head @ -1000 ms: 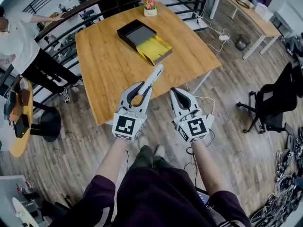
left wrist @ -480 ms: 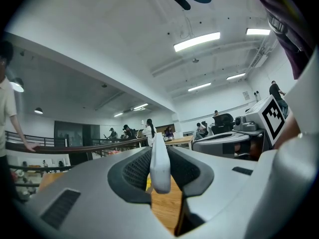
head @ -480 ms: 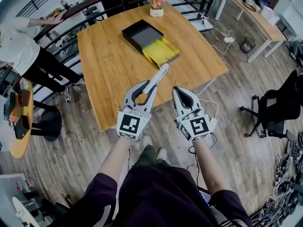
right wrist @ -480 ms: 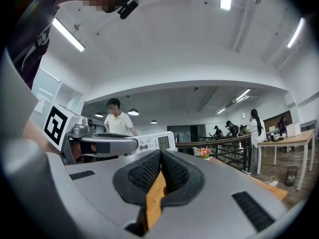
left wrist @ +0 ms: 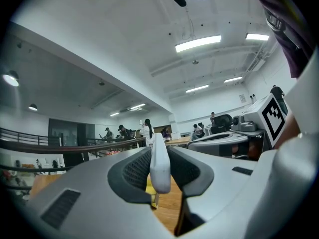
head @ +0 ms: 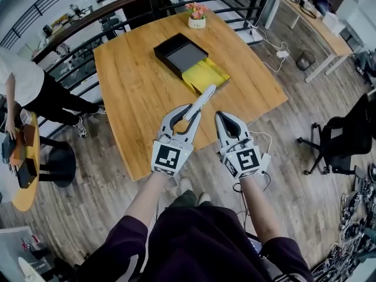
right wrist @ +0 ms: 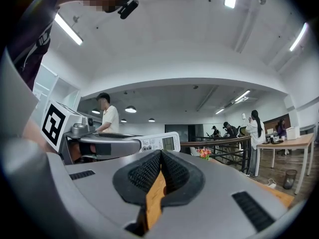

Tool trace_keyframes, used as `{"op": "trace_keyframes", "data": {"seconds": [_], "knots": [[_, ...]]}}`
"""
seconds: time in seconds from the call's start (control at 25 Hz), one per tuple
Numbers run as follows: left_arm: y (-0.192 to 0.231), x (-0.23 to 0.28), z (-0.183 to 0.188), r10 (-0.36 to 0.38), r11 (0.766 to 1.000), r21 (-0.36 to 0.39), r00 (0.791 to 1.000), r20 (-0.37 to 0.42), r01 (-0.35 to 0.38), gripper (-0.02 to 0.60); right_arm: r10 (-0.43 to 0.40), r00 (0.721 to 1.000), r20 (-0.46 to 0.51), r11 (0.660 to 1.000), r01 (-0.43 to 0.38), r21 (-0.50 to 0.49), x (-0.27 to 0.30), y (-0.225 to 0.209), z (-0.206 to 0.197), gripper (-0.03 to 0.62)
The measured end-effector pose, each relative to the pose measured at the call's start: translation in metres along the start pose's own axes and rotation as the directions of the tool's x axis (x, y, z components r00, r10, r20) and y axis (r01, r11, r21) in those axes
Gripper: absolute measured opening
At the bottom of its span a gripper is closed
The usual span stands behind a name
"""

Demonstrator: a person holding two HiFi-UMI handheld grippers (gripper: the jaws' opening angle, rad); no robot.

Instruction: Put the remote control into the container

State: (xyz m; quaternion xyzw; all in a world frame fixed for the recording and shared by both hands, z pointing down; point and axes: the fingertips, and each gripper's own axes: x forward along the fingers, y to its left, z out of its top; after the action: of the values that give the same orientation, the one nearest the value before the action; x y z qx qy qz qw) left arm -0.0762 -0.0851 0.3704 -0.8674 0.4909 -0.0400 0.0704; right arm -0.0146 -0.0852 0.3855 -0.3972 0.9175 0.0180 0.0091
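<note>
My left gripper (head: 189, 113) is shut on a long white remote control (head: 201, 98), which sticks out forward over the near edge of the wooden table (head: 135, 98). In the left gripper view the remote control (left wrist: 160, 165) stands edge-on, pinched between the dark pads (left wrist: 137, 171). My right gripper (head: 224, 120) hangs beside the left one, shut and empty, and its pads (right wrist: 148, 172) meet at the tips. From the right gripper view the remote control (right wrist: 160, 142) shows its screen and buttons. Farther back on the table lies an open black box (head: 181, 54) with a flat yellow tray (head: 204, 75) against it.
A flower pot (head: 197, 18) stands at the table's far edge, with a dark railing (head: 88, 16) behind it. A person (head: 26, 90) stands at the left by a small round table (head: 23, 157). An office chair (head: 343, 140), floor cables (head: 273, 54) and another desk (head: 311, 19) are at the right.
Both grippers have come closer to the table and the box. The remote control stays clamped in the left gripper. The person at the left has shifted toward the frame's edge.
</note>
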Motion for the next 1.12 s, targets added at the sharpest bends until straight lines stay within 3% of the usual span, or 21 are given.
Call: {"op": "trace_keyframes", "data": {"seconds": [0.56, 1.12], "knots": [[0.05, 0.03, -0.015, -0.024, 0.999, -0.03, 1.0, 0.0, 0.024, 0.107, -0.044, 0.999, -0.012, 0.999, 0.044, 0.001, 0.057, -0.017, -0.001, 0.02], [0.078, 0.128, -0.032, 0.017, 0.999, -0.031, 0.999, -0.032, -0.017, 0.107, -0.009, 1.0, -0.015, 0.998, 0.01, 0.058, 0.117, -0.104, -0.02, 0.02]]}}
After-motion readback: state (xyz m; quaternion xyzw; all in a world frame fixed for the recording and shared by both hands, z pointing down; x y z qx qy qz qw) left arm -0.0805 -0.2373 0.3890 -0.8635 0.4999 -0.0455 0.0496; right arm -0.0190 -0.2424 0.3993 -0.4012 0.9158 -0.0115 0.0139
